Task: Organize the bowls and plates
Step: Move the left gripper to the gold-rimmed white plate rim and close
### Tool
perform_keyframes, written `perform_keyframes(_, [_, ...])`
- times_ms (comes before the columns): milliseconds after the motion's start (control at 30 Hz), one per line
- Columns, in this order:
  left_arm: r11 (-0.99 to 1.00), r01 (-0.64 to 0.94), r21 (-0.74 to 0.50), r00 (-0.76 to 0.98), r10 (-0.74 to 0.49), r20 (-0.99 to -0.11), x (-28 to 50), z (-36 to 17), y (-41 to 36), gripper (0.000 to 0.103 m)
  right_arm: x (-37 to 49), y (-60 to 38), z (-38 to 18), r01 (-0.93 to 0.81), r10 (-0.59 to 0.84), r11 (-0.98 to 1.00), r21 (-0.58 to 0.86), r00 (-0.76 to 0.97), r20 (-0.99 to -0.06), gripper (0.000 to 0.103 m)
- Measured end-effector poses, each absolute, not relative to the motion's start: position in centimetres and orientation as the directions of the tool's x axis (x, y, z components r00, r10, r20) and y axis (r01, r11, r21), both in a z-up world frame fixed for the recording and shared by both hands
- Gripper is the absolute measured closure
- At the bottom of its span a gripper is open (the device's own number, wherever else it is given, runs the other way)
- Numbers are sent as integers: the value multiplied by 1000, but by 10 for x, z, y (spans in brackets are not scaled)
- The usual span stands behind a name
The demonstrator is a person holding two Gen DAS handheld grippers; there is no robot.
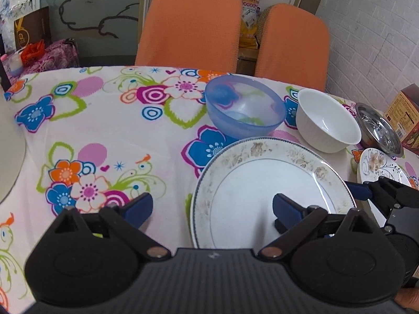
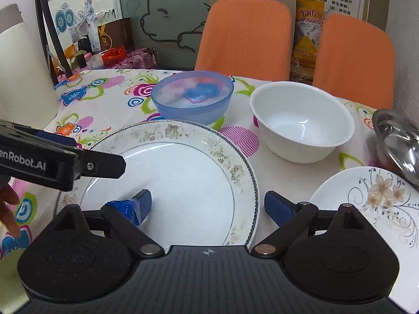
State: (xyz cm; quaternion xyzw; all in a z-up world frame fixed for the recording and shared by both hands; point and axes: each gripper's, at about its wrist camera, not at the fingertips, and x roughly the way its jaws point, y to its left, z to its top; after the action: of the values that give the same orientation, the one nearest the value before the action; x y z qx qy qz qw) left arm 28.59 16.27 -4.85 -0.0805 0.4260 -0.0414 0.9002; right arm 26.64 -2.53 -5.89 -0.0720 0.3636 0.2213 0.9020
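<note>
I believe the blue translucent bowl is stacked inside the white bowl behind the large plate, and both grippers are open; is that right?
Not quite: the blue translucent bowl stands beside the white bowl, apart from it on the tablecloth, as the right wrist view shows. Both do sit behind the large plate, and the left gripper and right gripper are open.

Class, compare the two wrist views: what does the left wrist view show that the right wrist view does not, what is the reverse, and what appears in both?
Only the left wrist view shows the brown printed carton at the table's right edge.

Only the right wrist view shows the dark bag with a gold emblem fully, plus a blue-patterned wall display.

Both share the large floral-rimmed white plate, translucent blue plastic bowl, white ceramic bowl, steel bowl, small flower-painted plate, orange chairs, and both open grippers: left gripper, right gripper.
</note>
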Motion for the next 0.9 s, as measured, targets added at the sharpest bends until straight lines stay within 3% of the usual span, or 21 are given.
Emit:
perform_keyframes(400, [994,32,-109,637,-104,-764,278,-61,153,6,254,-27,-66,-485,395,873,41,657,-643,22])
perform_keyframes(533, [997,36,-73,640,-79,-764,276,-61,148,12,249,-24,-65,-453,370,890,43,664,-650,21])
perform_keyframes(633, [996,43,-76,652,-86,-753,272,-59,146,27,246,-26,-67,-480,394,877,36,671,-628,20])
perform_keyframes(667, [995,48,-86,654,-97,-751,271,-57,143,41,244,-27,-68,-492,404,870,33,674,-618,20])
perform_keyframes(733, [996,21,-92,640,-84,-764,272,-54,138,46,243,-29,-70,-515,425,857,26,676,-602,22])
perform_keyframes(800, [990,2,-144,620,-114,-776,276,-51,143,60,247,-30,-69,-524,436,851,33,670,-601,24])
perform_keyframes(900, [985,-4,-172,619,-133,-774,278,-43,147,60,255,-30,-63,-507,441,858,83,643,-626,25])
